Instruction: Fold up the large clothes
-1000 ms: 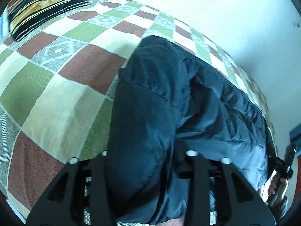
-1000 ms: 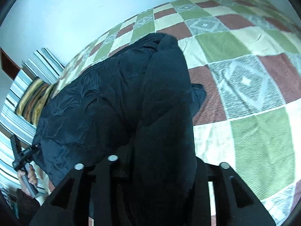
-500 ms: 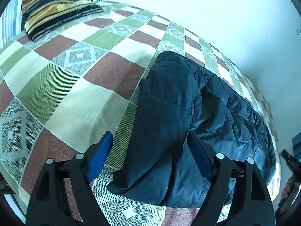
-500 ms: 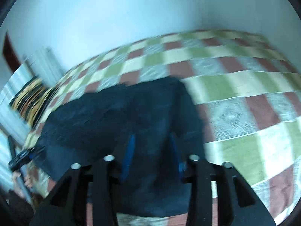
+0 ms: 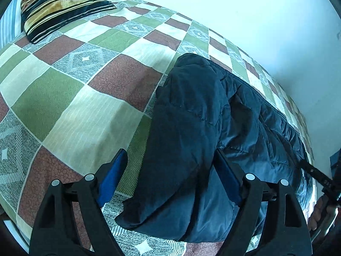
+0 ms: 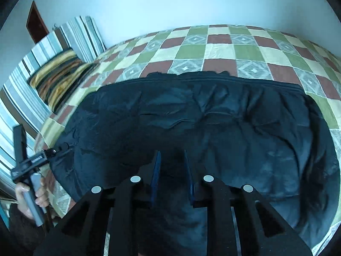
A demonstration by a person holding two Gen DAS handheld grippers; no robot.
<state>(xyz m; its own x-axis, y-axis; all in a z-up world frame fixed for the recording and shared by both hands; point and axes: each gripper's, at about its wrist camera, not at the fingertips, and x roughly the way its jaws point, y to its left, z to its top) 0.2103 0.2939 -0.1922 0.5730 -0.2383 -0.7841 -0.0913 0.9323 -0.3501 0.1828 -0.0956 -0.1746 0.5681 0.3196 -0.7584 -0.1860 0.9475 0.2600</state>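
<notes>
Change: both grippers have let go of the sleeves and drawn back.
Left gripper (image 5: 170,170): jaws spread wide, folded sleeve (image 5: 181,128) between but unpinched.
Right gripper (image 6: 172,170): jaws closing over the near hem, nothing visibly pinched.
Jacket (image 6: 191,123): lies flat across checked bedspread (image 5: 74,111), sleeves folded inward.
Remaining: body folds, judged undone.

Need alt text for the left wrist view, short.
A dark navy quilted puffer jacket lies folded on a bed under a green, brown and cream checked bedspread. The left gripper hovers over the jacket's near end, jaws wide, pads clear of the fabric. A black-and-gold striped cushion sits at the far corner.
</notes>
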